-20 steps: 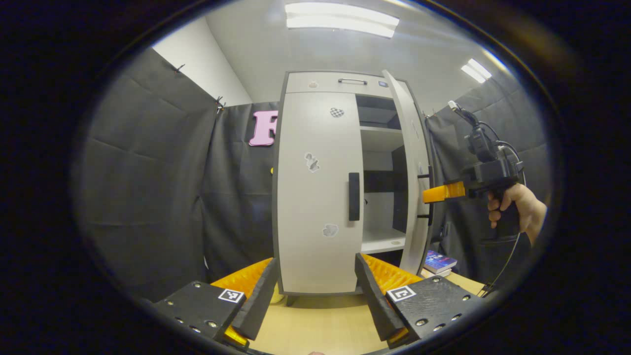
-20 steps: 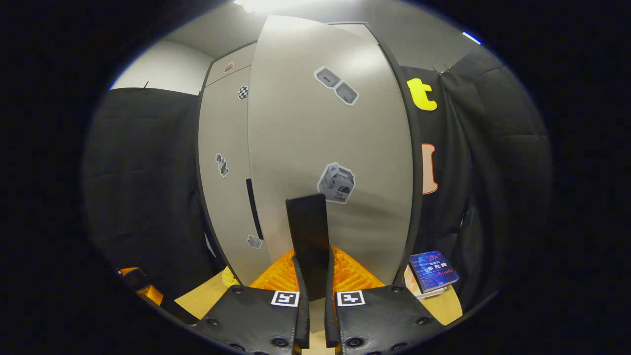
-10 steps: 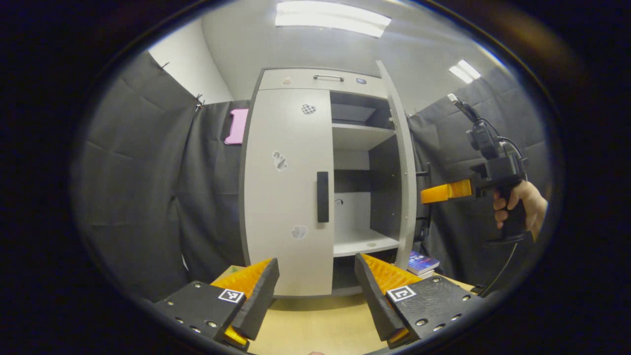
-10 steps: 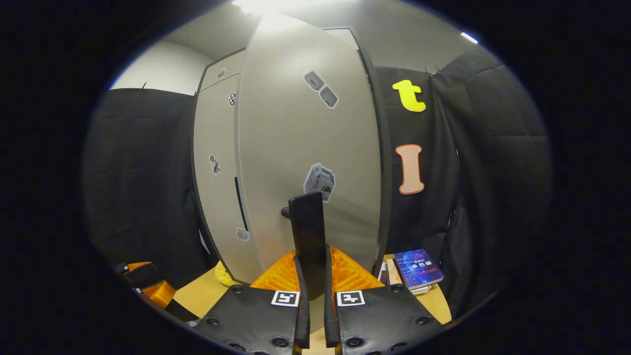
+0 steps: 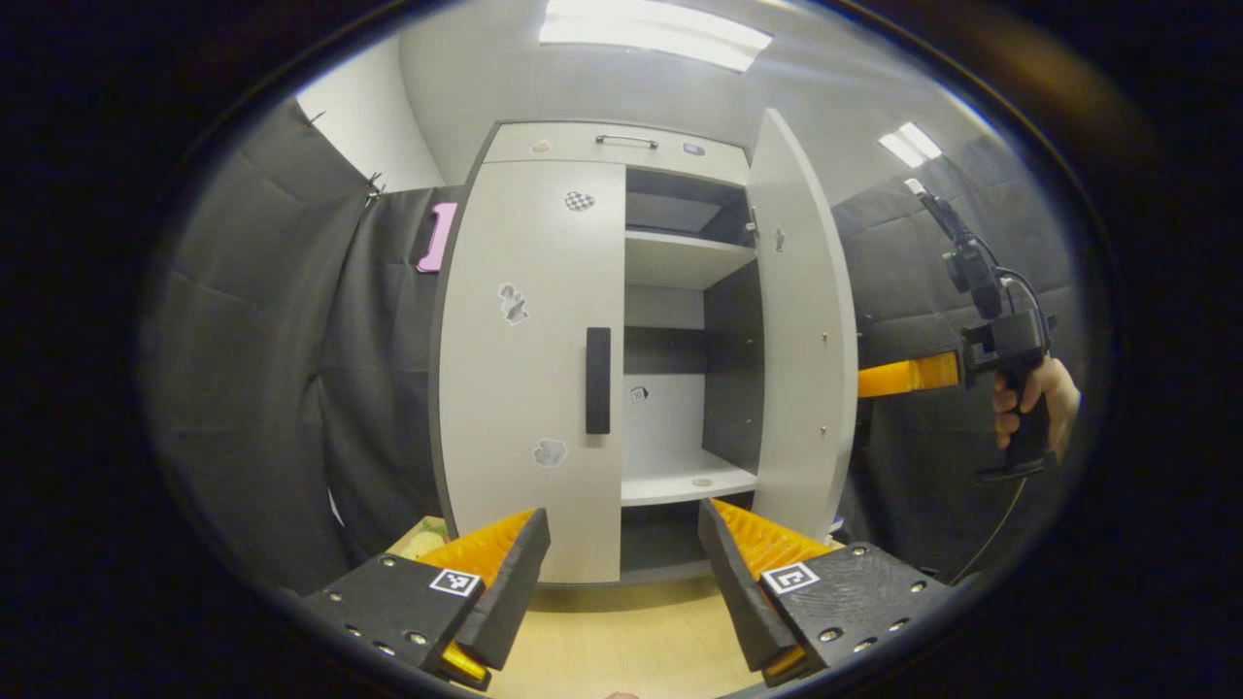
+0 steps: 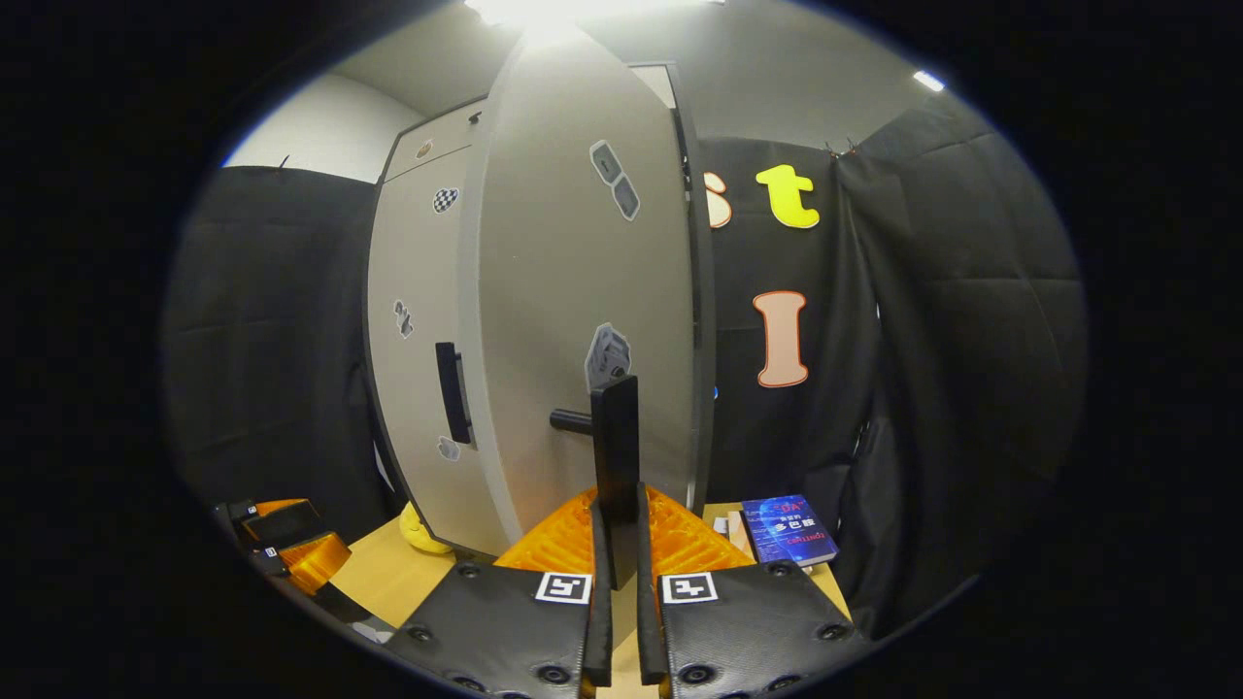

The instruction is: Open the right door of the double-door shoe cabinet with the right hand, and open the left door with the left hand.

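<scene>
- While my right gripper [image 6: 618,582] clamps the right door's handle [image 6: 616,456], that door [image 5: 801,320] stands swung open.
- My left gripper [image 5: 621,573] hangs level before the closed left door [image 5: 529,359], fingers spread, holding nothing.

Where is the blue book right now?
In the right gripper view, the blue book lies on the wooden table at lower right, just right of the open right door, against the black cloth wall.
</scene>
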